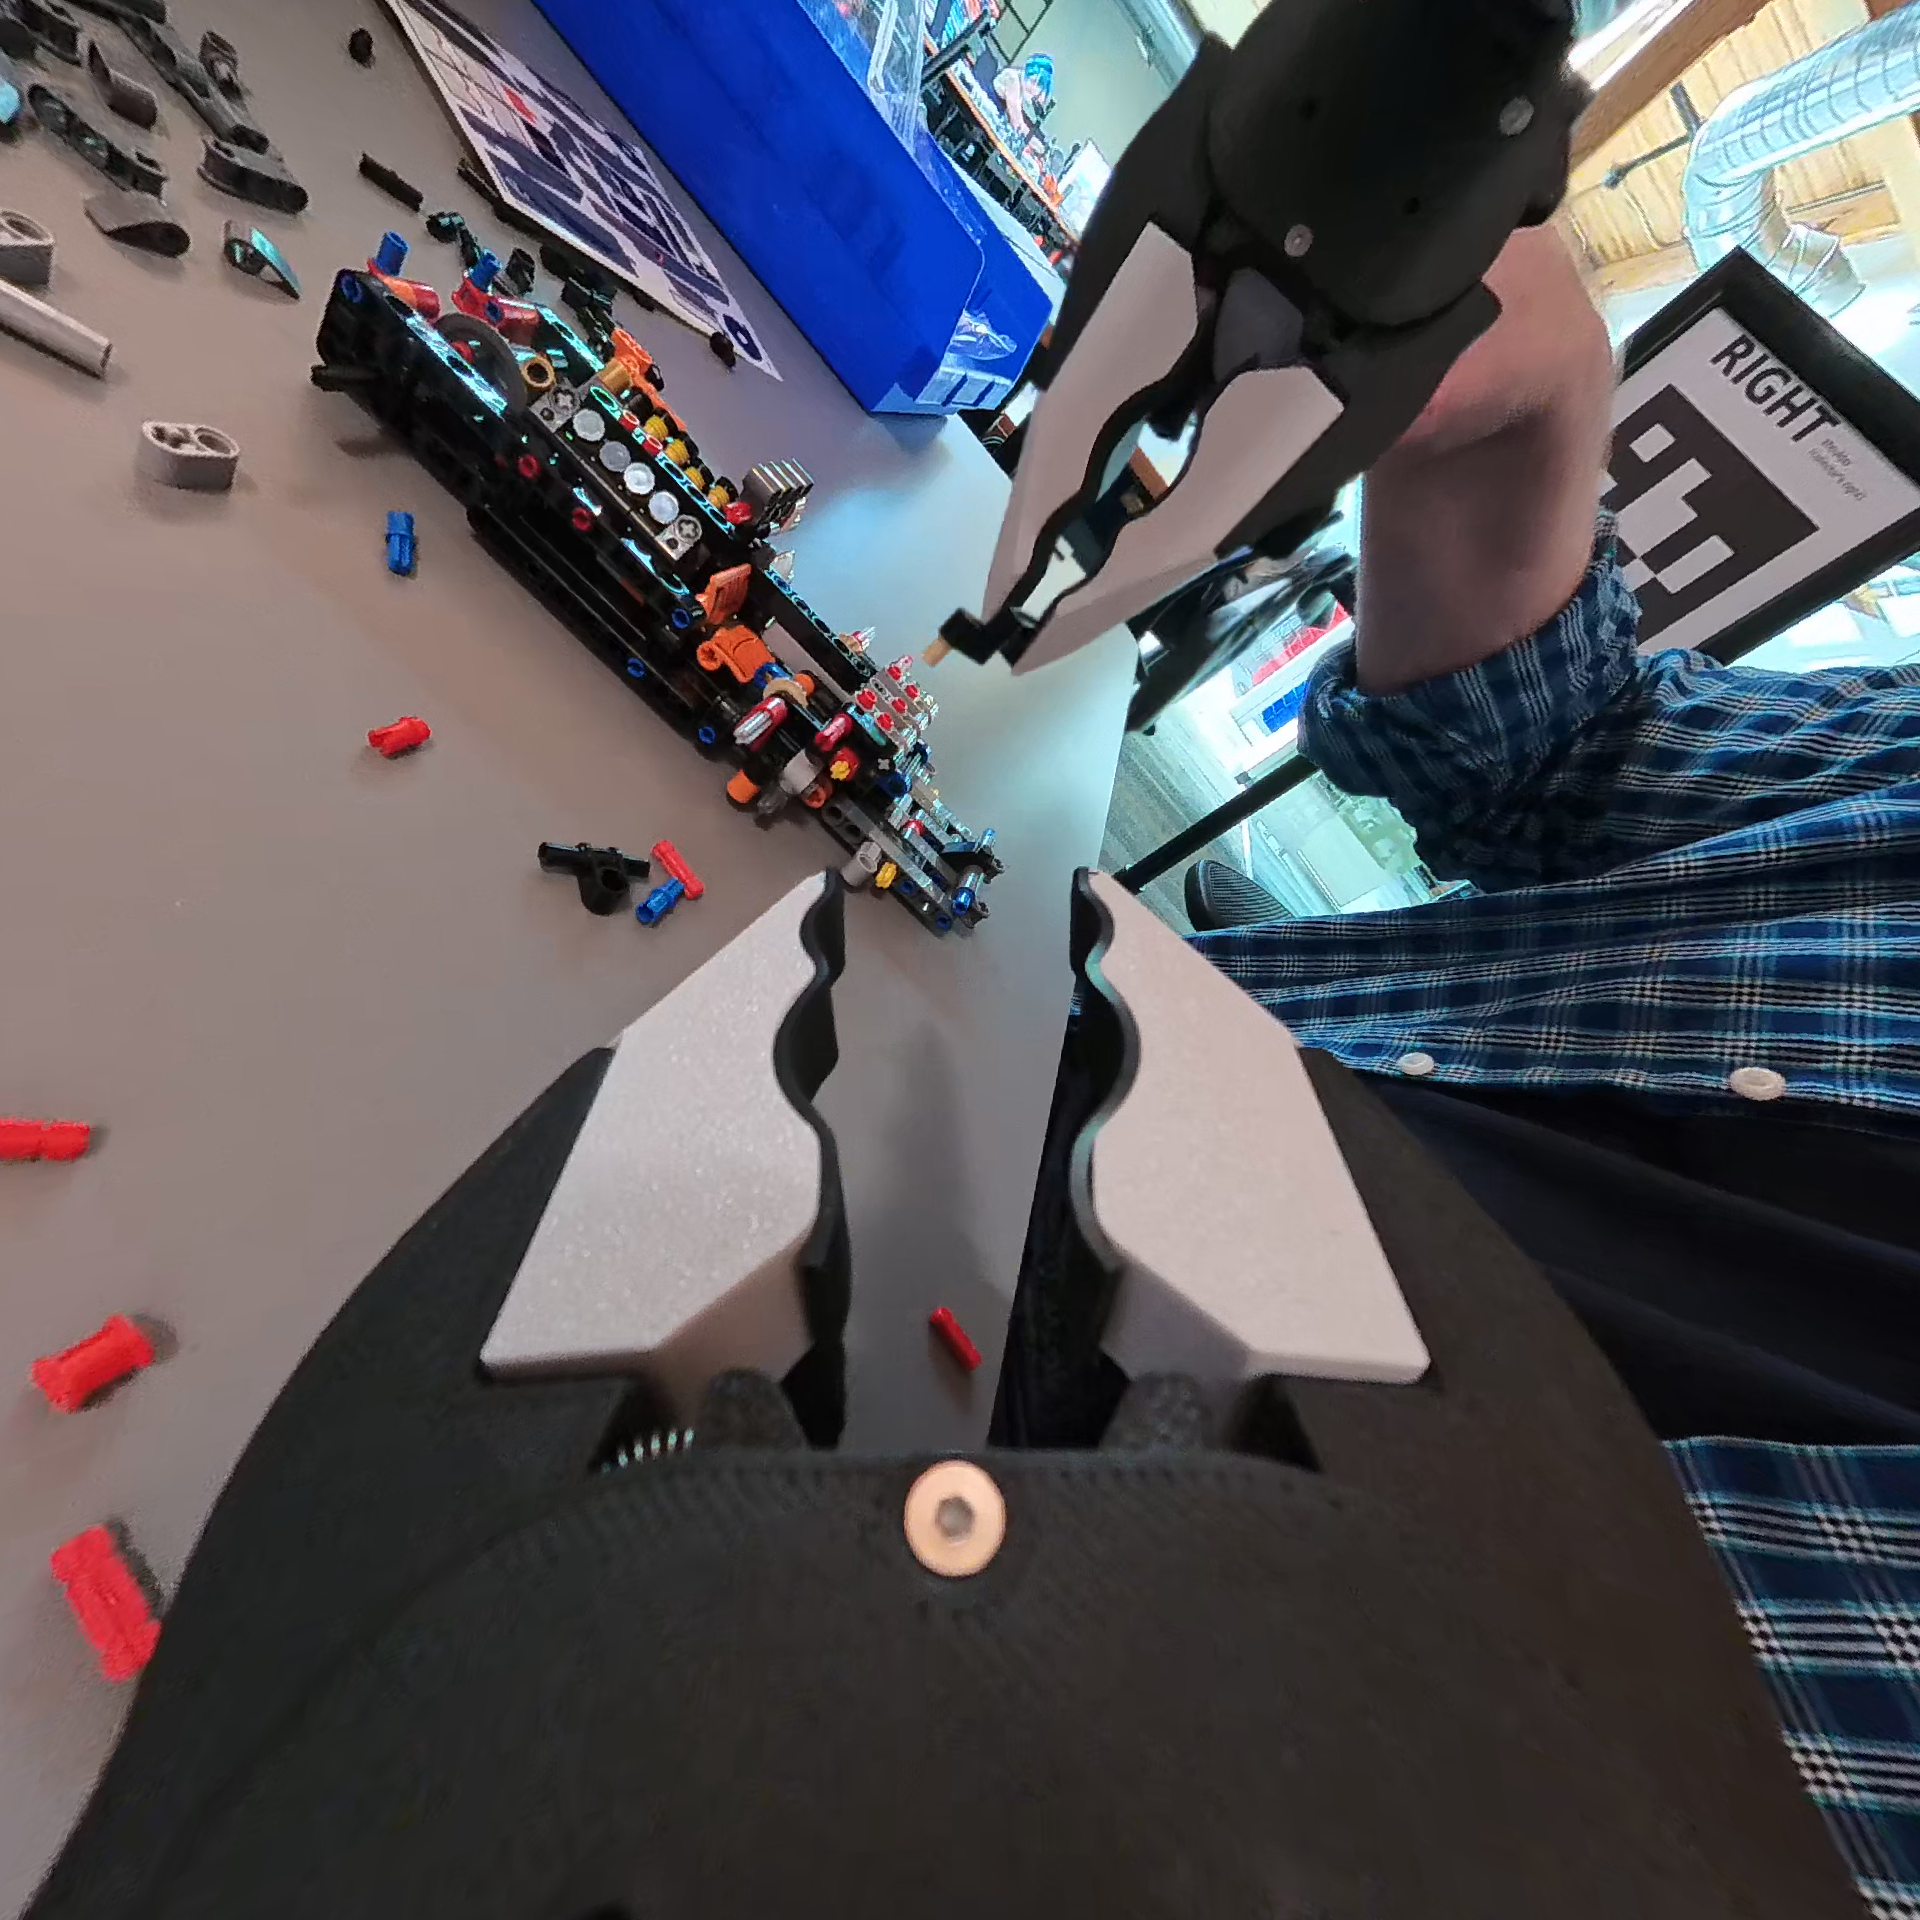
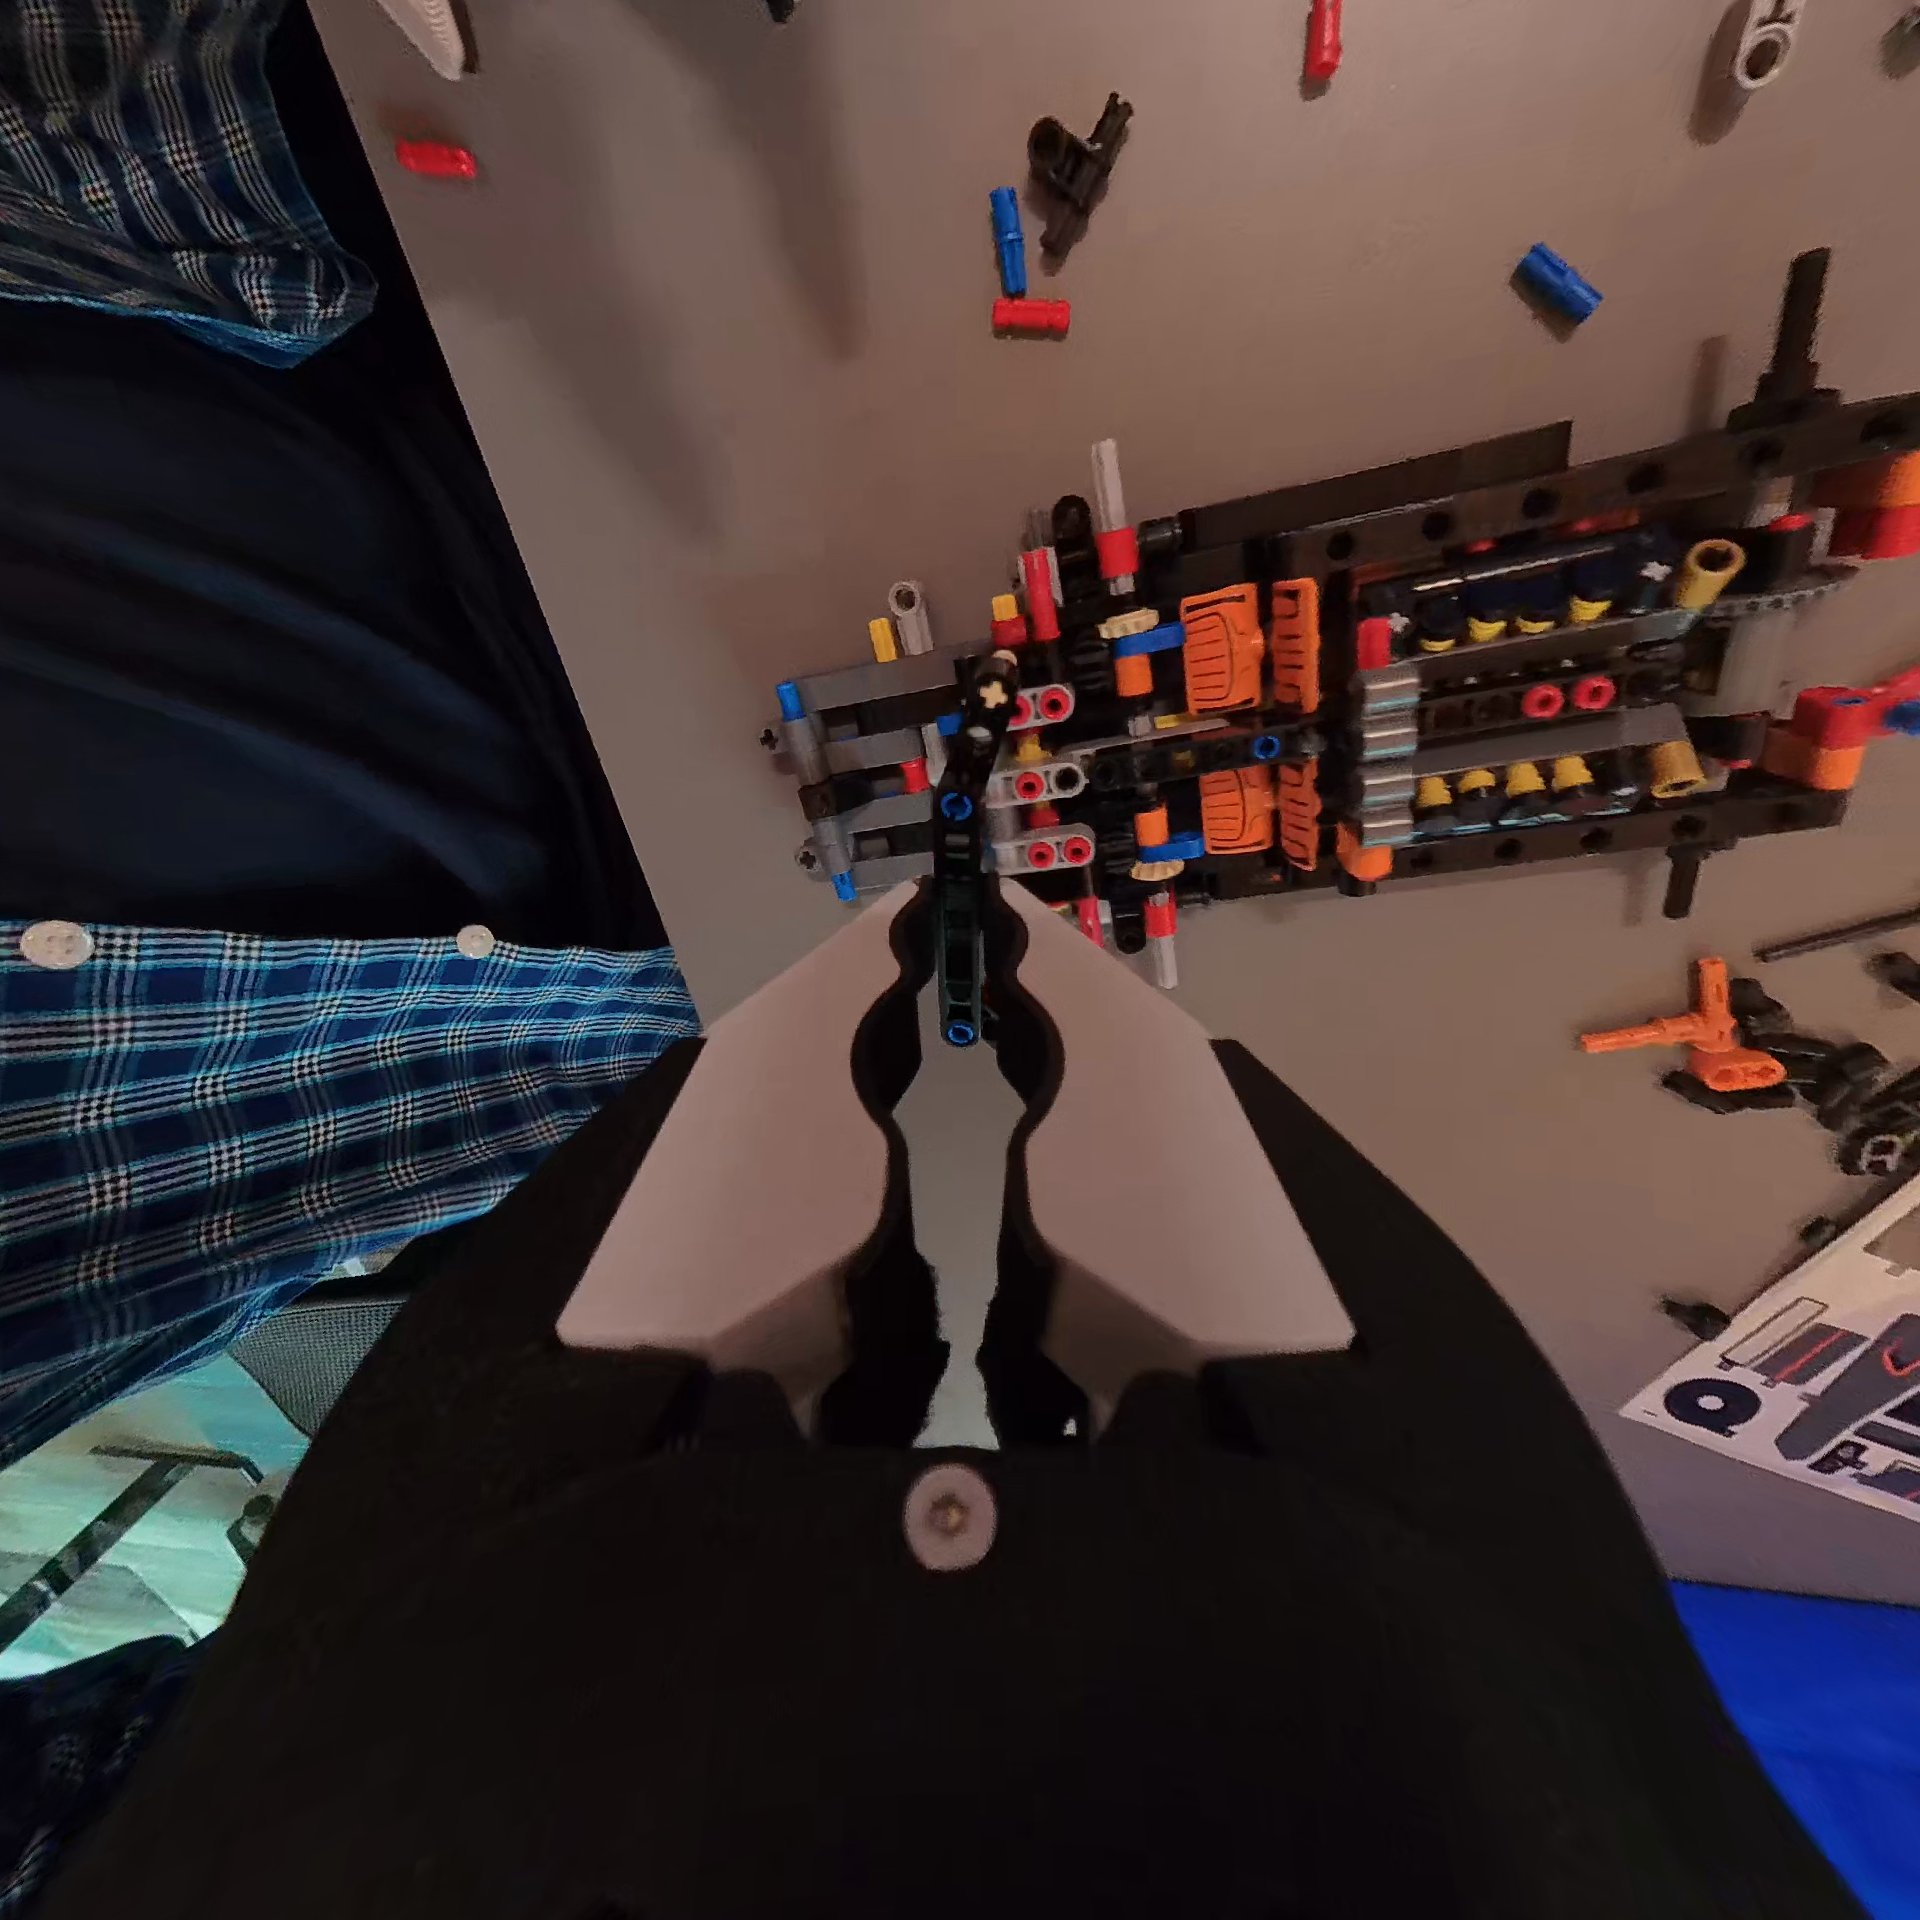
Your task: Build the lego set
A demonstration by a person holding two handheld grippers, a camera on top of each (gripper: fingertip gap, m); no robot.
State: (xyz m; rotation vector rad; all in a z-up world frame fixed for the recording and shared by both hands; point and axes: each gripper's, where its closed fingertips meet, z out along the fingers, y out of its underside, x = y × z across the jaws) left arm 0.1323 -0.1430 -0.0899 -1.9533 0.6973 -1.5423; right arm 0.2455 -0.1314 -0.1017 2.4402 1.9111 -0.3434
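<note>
A workshop or lab space.
Exposed silver ducting (image 1: 1808,135), wood-panelled ceiling (image 1: 1704,94), cluttered shelving (image 1: 997,114) and a framed marker board (image 1: 1756,457) behind the grey table (image 1: 208,935).

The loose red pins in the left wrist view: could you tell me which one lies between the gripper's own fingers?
The small red pin, seen on the table through the open left gripper. The other red pins lie off to its left side.

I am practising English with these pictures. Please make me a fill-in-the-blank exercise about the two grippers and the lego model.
1. The right gripper is shut on a ____ beam with blue pins.
2. The left gripper is ____ and holds nothing.
3. The lego model lies on a ____ table.

Missing words: black; open; grey
</note>
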